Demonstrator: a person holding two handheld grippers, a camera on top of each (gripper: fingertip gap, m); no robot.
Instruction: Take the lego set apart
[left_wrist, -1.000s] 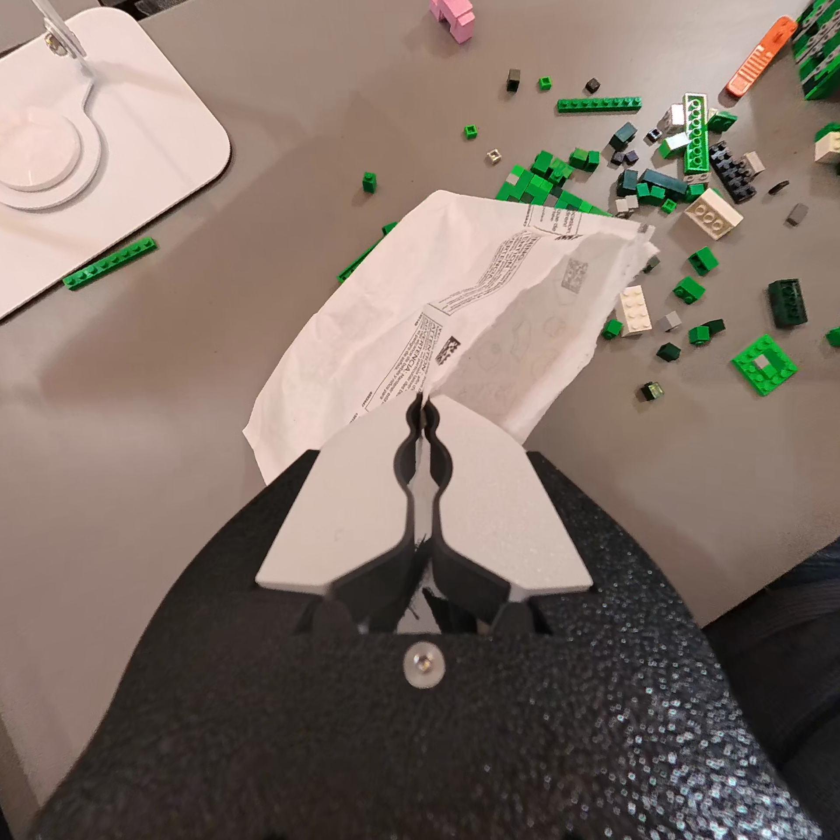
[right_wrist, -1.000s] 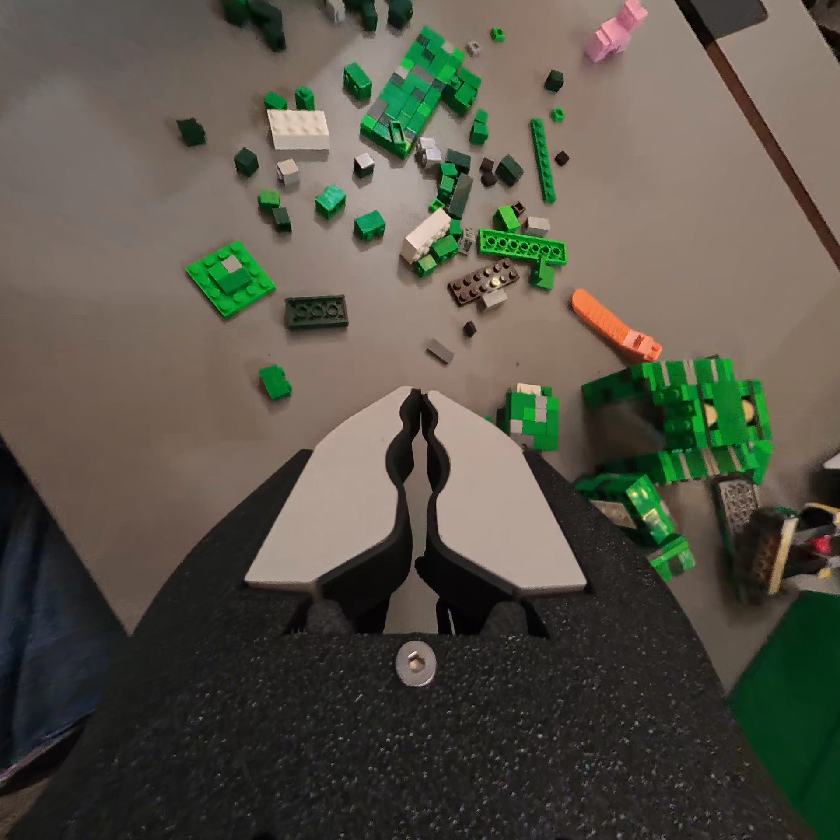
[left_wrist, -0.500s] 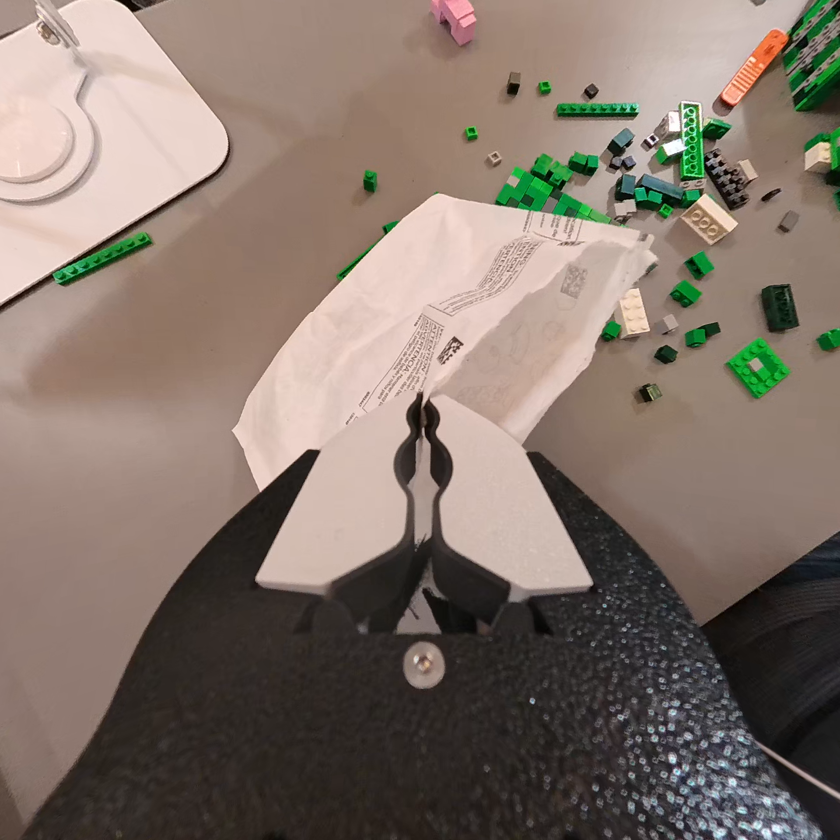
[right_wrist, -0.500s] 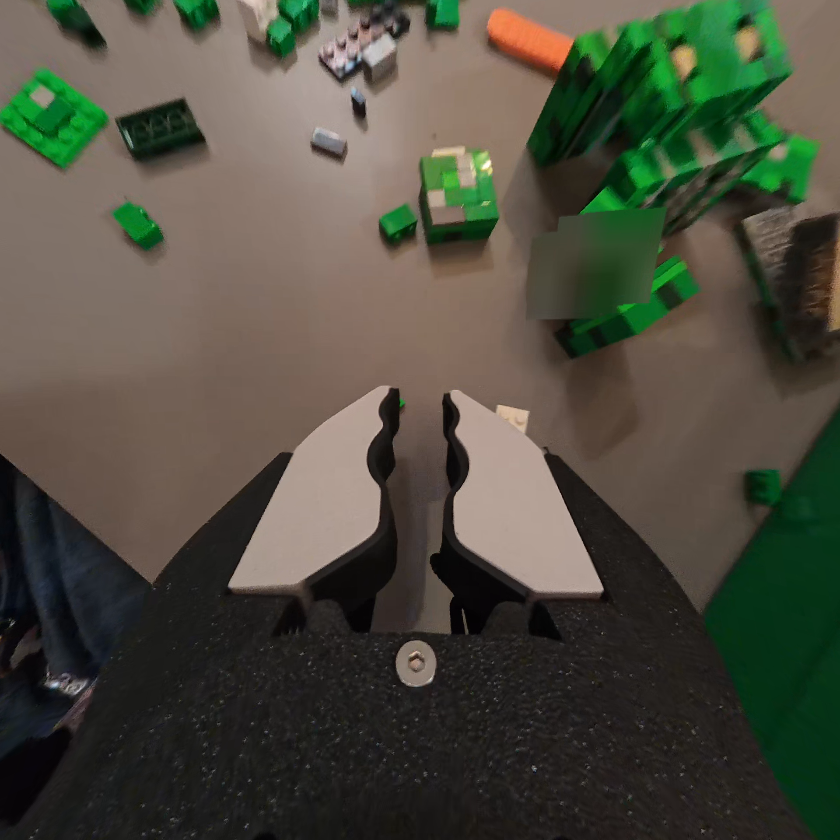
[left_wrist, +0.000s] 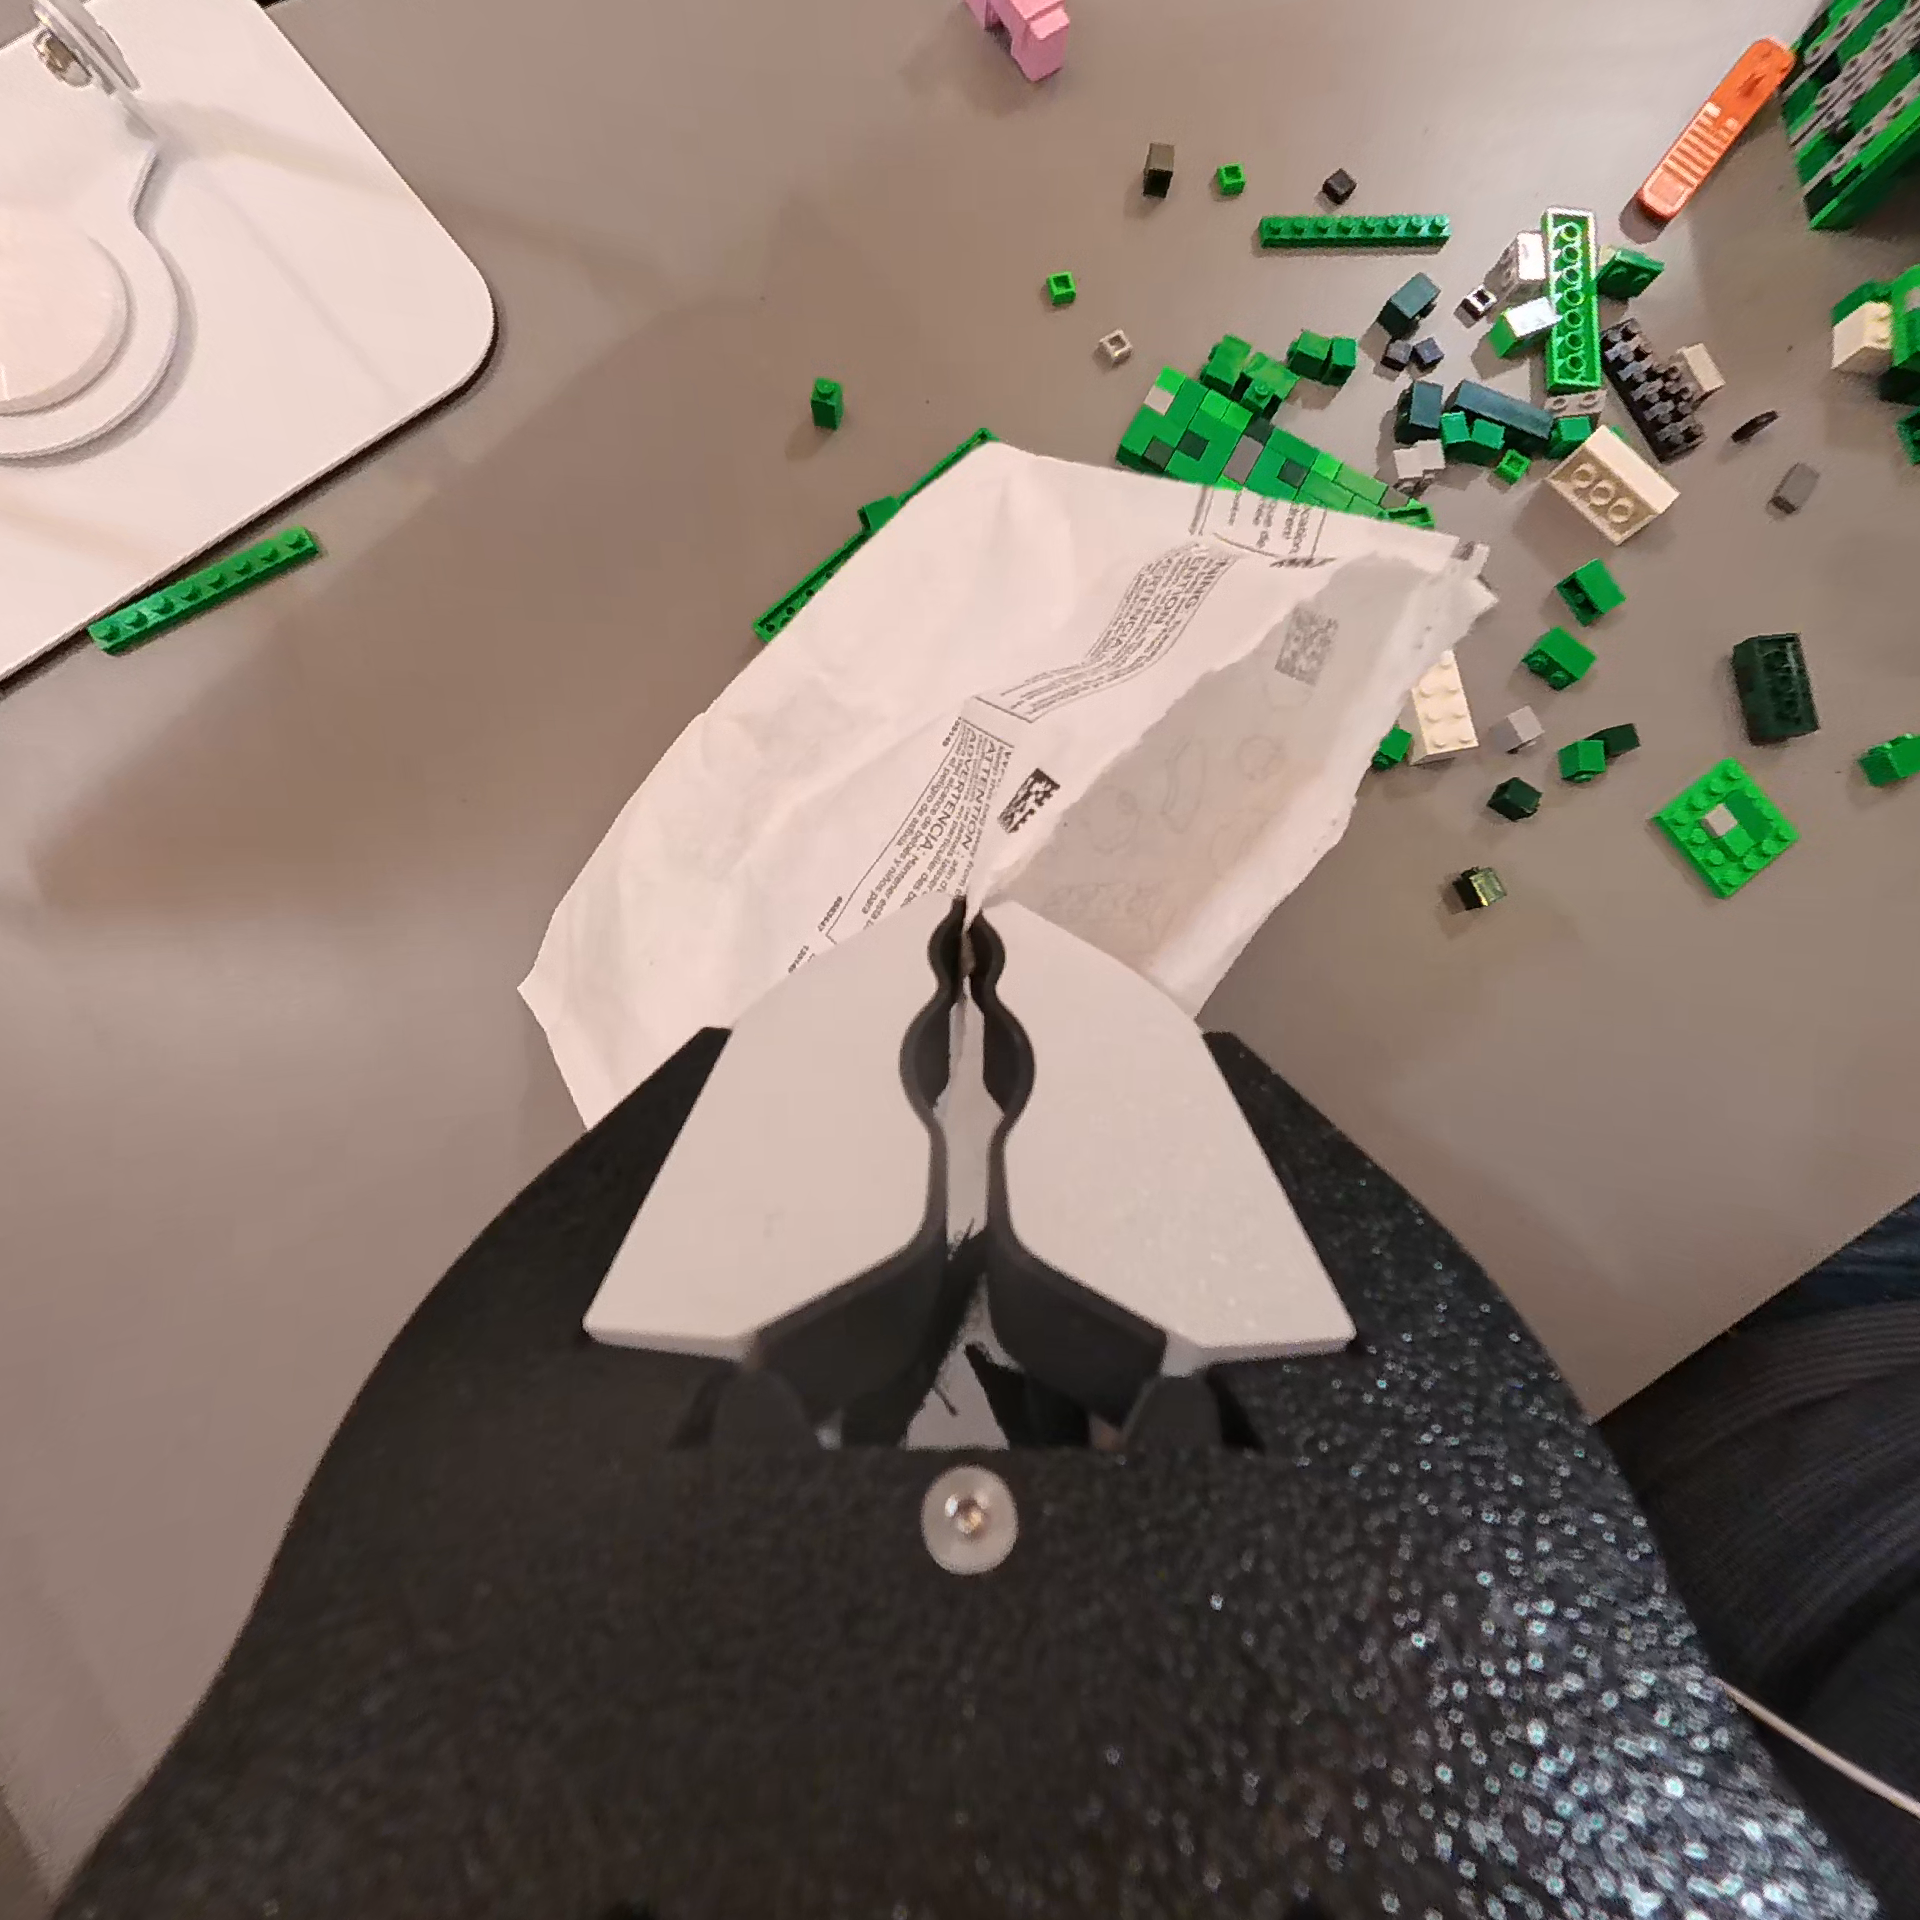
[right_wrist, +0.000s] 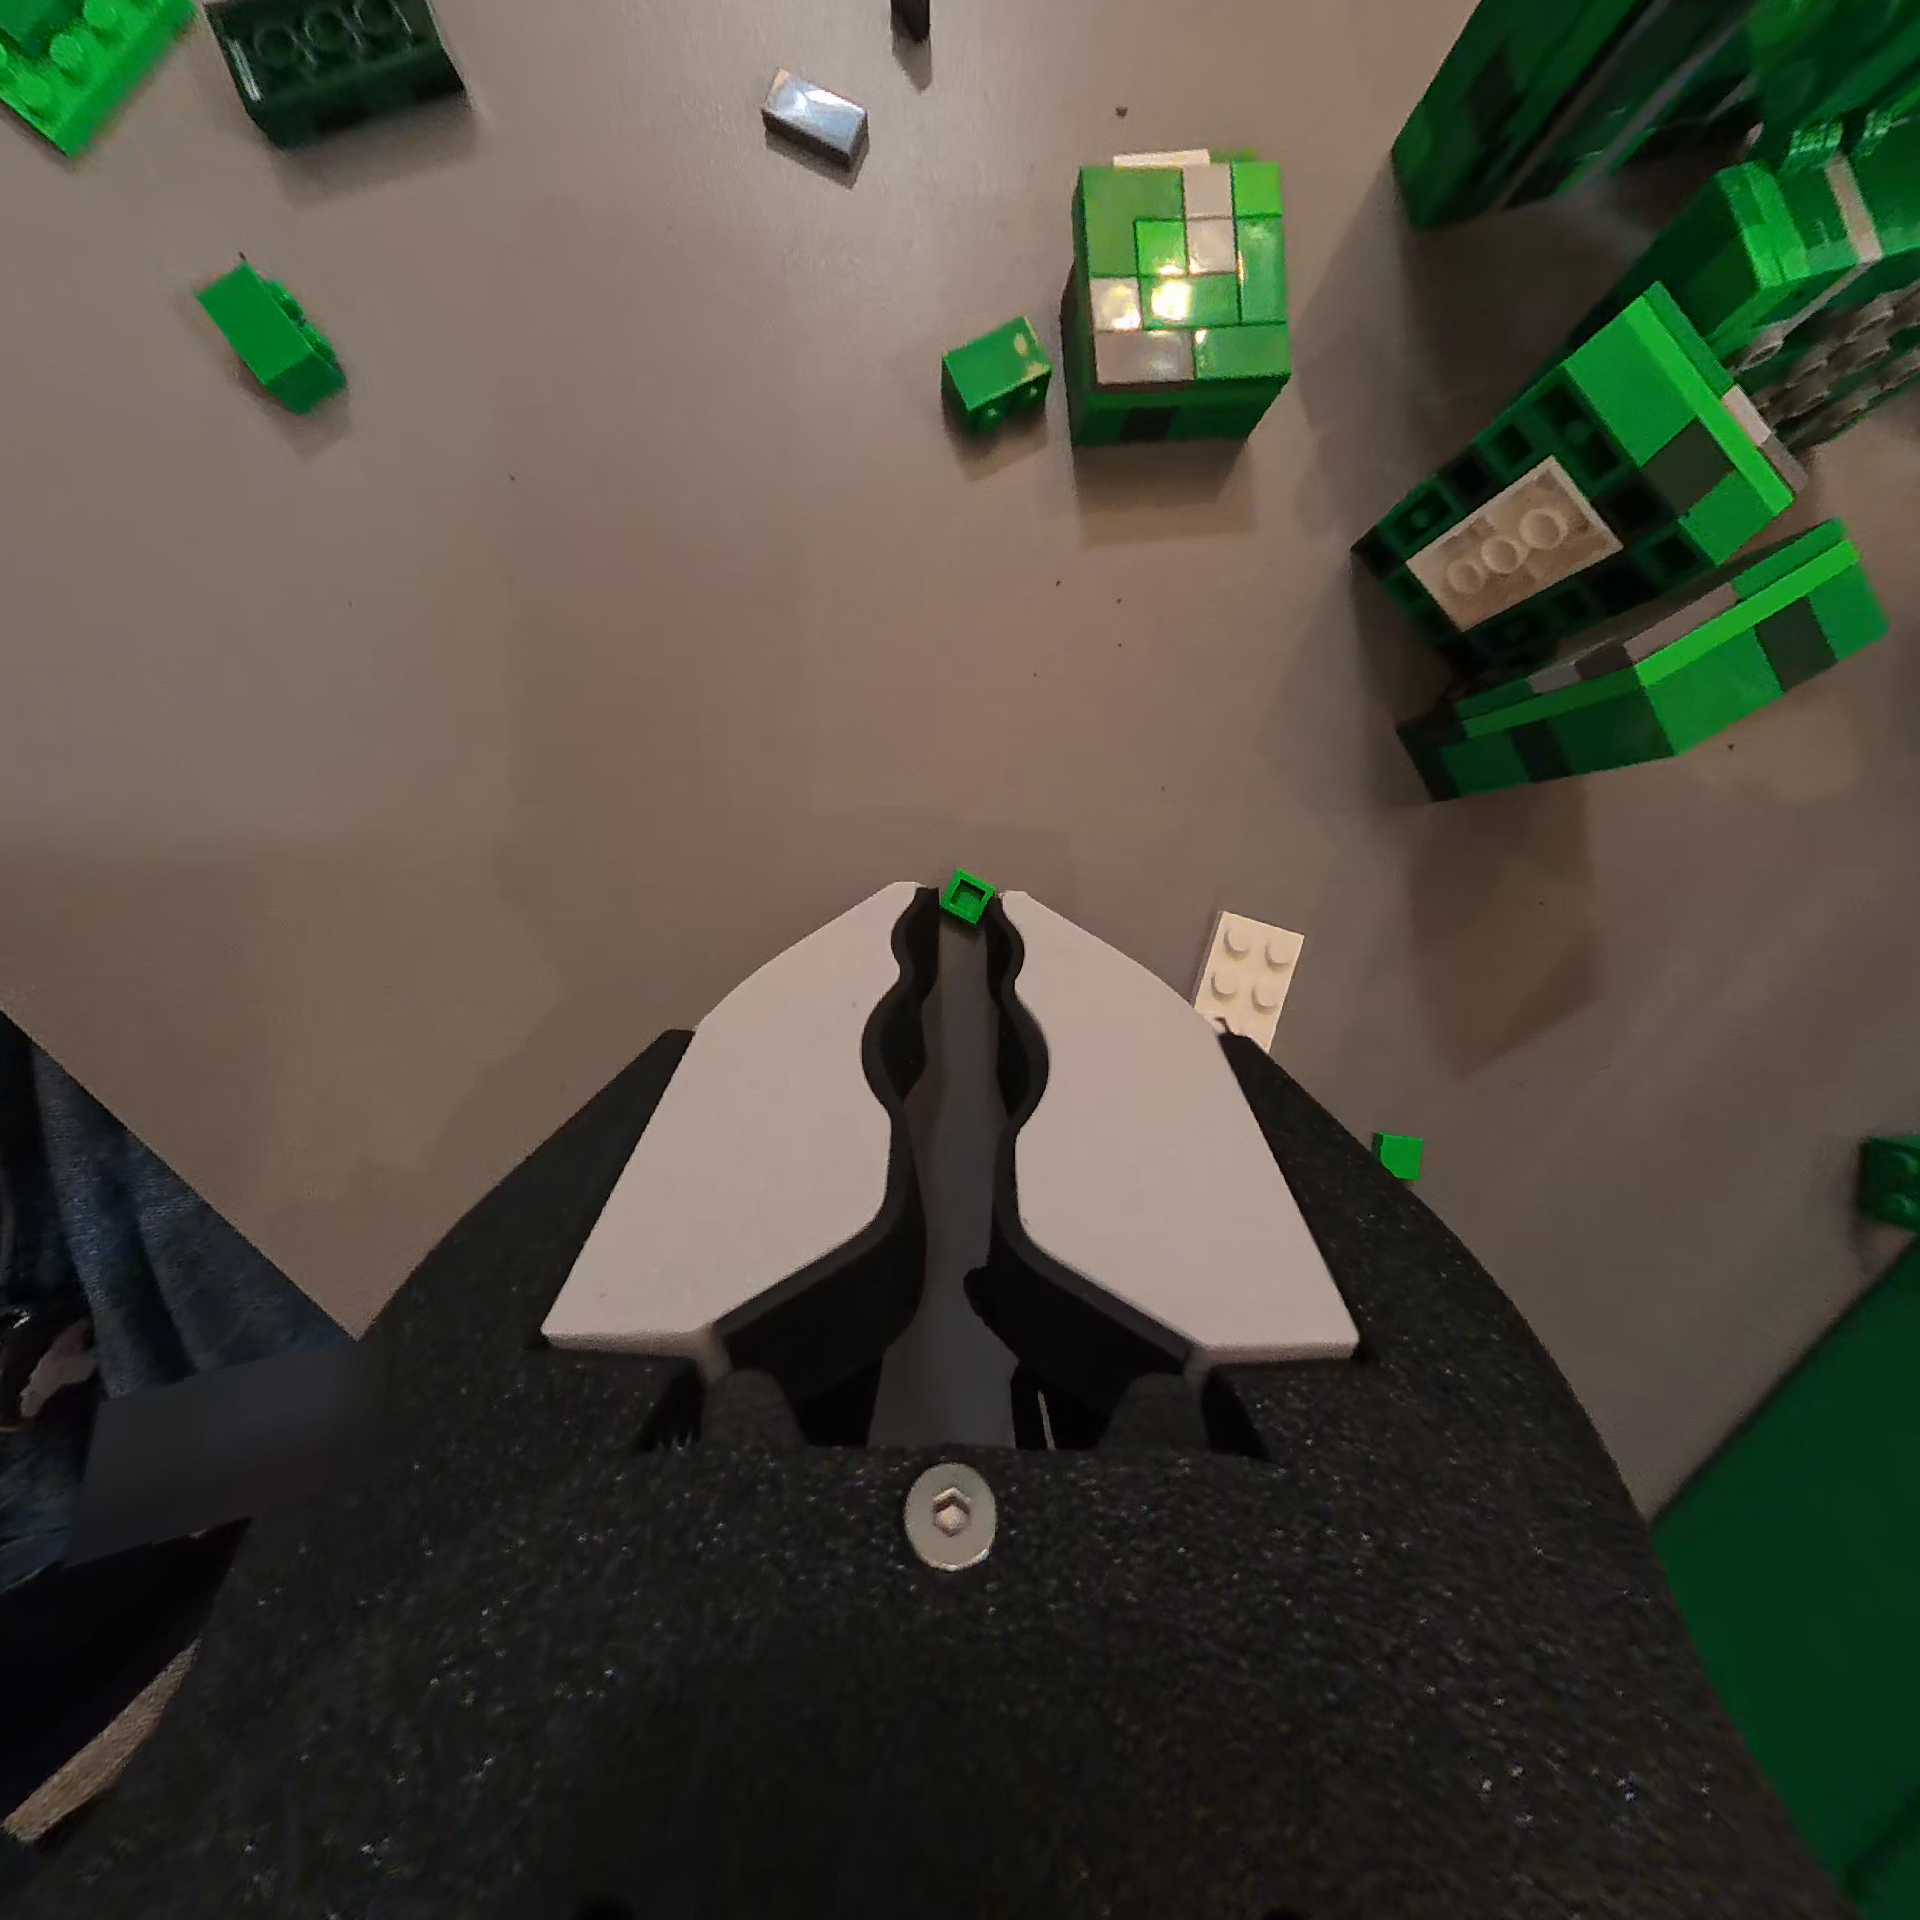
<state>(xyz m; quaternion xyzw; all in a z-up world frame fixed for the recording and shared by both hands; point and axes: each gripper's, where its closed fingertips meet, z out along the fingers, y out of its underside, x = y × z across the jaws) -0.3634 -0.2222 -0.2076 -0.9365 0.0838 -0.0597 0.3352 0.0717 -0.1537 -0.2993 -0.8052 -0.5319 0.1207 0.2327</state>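
Lego stud (right_wrist: 967, 896) sits hollow-side-up, pinched by right tool (right_wrist: 964, 906); left tool (left_wrist: 968, 914) clamps paper (left_wrist: 997, 675).

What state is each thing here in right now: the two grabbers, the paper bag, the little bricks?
Left gripper: shut on the paper bag.
Paper bag: torn open, crumpled, held above the table.
Right gripper: shut on a tiny green piece.
Tiny green piece: pinched at the fingertips.
Green cube: still assembled, standing on the table.
White plate: loose, lying flat.
Orange tool: lying unused.
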